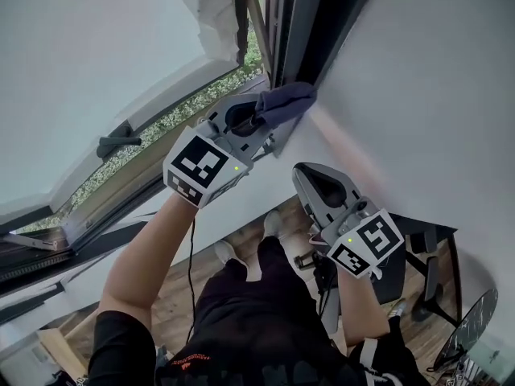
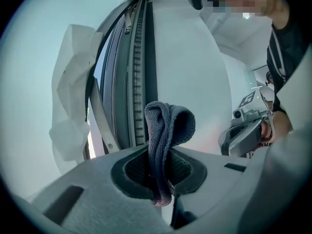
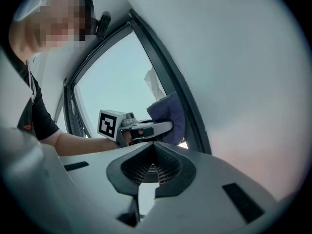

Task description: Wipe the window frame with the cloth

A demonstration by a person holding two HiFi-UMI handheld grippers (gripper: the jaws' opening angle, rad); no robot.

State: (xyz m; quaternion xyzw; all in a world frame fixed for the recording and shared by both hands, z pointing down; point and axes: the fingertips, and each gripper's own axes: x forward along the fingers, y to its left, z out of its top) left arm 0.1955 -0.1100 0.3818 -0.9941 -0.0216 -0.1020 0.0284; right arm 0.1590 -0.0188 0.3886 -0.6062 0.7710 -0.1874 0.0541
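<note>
A grey-blue cloth point(image 1: 286, 101) is bunched in my left gripper point(image 1: 259, 119), which is shut on it. The cloth's folded end rests against the dark window frame point(image 1: 294, 30), where the frame meets the white wall. In the left gripper view the cloth point(image 2: 168, 126) stands up from the left gripper point(image 2: 163, 179) in front of the frame's rails point(image 2: 139, 82). My right gripper point(image 1: 308, 175) hangs lower and to the right, shut and empty, away from the frame. The right gripper view shows the right gripper point(image 3: 153, 165) with its pads together, facing the cloth point(image 3: 168, 113) on the frame point(image 3: 180, 96).
The open sash with its dark handle point(image 1: 117, 145) swings out at the left, with greenery point(image 1: 201, 95) outside. Torn white film point(image 1: 217, 6) hangs on the sash edge. The white wall point(image 1: 418, 95) is at the right. A black stand point(image 1: 426, 248) is on the wooden floor below.
</note>
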